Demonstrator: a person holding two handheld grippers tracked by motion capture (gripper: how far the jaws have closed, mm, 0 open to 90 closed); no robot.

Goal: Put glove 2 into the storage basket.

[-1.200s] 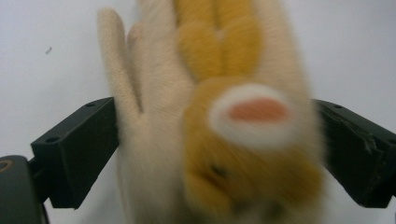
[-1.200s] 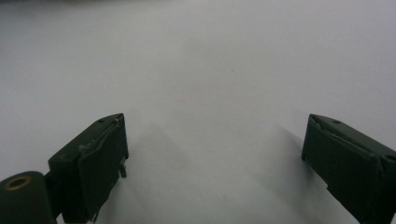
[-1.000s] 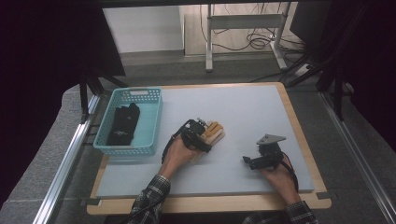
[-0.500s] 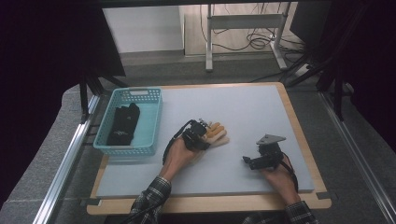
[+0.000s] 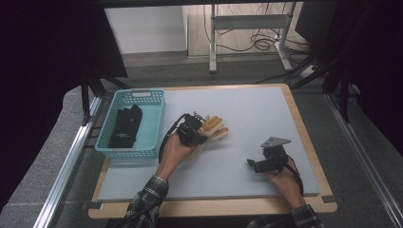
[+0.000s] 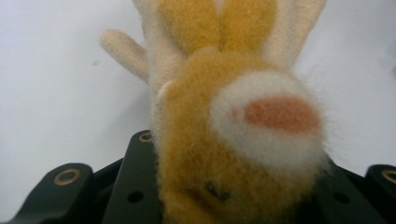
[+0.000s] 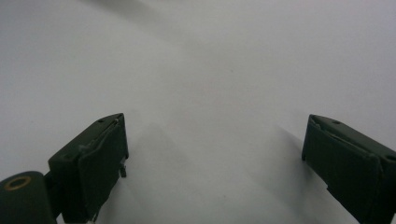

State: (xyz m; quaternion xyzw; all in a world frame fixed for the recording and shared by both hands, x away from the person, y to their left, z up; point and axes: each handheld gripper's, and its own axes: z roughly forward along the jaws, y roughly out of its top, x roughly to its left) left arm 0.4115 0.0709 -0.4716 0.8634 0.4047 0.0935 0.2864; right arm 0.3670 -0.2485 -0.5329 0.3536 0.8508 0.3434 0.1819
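Item: plush glove (image 5: 215,128), orange and cream, with a white patch and pink centre seen close in the left gripper view (image 6: 261,121). Location: near the middle of the worktop (image 5: 247,109), just right of the basket, its fingers pointing away from the person. Held at its near end by the left tongs (image 5: 198,134), whose jaws have just been closing and now clamp the fabric between them.

Right tongs (image 5: 253,164): resting low over the worktop's right front area, well apart from the glove, jaws spread wide with nothing between them (image 7: 215,154).

Basket (image 5: 153,124): turquoise, slatted, at the worktop's left edge. Contents: one dark folded cloth item (image 5: 124,126), lying lengthwise.
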